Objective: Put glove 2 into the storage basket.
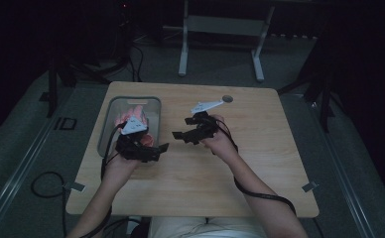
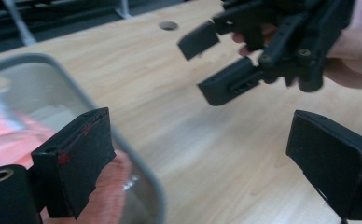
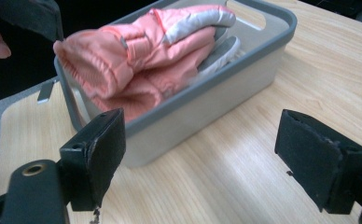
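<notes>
Pink padded glove (image 3: 142,56) lying in grey-rimmed plastic bin (image 3: 244,60) on pale wooden table (image 1: 260,148). Left gripper (image 2: 207,154) and right gripper (image 3: 202,154) gaping wide, seemingly empty, beside bin.

Looking along the left gripper (image 2: 207,163), jaws standing wide apart with nothing between them but bare wooden table (image 2: 216,154). Showing the grey-rimmed bin (image 2: 123,140) behind and beside the left-hand jaw, pink garment (image 2: 11,135) lying inside. Showing the right gripper (image 2: 216,65) beyond the right-hand jaw, held in a hand (image 2: 356,51), jaws parted.
</notes>
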`<state>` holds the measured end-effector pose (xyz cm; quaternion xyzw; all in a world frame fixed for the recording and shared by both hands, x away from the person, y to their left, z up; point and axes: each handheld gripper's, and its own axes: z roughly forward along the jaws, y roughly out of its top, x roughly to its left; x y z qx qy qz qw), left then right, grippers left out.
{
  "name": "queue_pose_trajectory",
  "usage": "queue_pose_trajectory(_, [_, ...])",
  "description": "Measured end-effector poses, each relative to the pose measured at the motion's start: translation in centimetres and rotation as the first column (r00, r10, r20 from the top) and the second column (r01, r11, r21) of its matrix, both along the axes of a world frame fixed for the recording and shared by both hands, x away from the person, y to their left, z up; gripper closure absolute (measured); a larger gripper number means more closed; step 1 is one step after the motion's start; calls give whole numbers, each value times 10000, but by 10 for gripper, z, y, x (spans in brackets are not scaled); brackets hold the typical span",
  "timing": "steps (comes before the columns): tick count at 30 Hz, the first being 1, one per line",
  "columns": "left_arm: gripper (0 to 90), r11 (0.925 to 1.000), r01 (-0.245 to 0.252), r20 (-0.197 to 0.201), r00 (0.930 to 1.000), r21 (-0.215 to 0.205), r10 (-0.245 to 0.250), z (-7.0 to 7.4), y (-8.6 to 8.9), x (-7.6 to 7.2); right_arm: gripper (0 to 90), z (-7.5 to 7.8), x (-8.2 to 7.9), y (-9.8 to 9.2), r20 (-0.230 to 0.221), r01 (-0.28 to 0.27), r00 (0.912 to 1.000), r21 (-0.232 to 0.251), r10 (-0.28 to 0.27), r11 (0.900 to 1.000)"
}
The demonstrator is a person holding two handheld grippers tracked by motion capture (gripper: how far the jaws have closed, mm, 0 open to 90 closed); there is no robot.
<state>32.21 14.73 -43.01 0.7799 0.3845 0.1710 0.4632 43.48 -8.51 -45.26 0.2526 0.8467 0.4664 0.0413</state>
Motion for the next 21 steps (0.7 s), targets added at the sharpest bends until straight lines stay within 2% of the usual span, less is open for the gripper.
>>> queue_pose_trajectory(2, [69,9999,131,12,9999,-41,-131,-3,-5,-2,161,-1,-1,-2,11,-7,10000,-13,7,10000])
queue_pose_trajectory(3, [69,9990,437,-36,9990,-22,-437,-6,-12,-3,161,-5,-4,-8,62,-33,10000,-53,33,10000])
queue_pose_trajectory(7, [69,9918,1251,99,9920,274,-1255,-18,-31,-7,161,-14,-7,-17,-10,-30,10000,-129,30,9999])
queue_pose_trajectory(10, [69,9865,1625,-68,9867,203,-1624,-25,-40,-8,161,-21,-11,-24,-24,-37,10000,-182,36,9998])
queue_pose_trajectory(11, [69,9836,1784,-174,9839,275,-1780,-29,-44,-9,161,-23,-13,-26,5,-58,10000,-186,58,9998])
queue_pose_trajectory(16, [69,9734,2256,-150,9742,393,-2252,-39,-58,-13,161,-32,-19,-38,80,-73,9999,-207,75,9998])
queue_pose_trajectory(19, [69,9636,2668,-71,9638,189,-2667,-47,-65,-14,161,-38,-24,-44,169,-138,9998,-253,142,9996])
queue_pose_trajectory(21, [69,9561,2904,-167,9569,394,-2899,-54,-72,-14,157,-44,-27,-48,114,-191,9997,-358,196,9992])
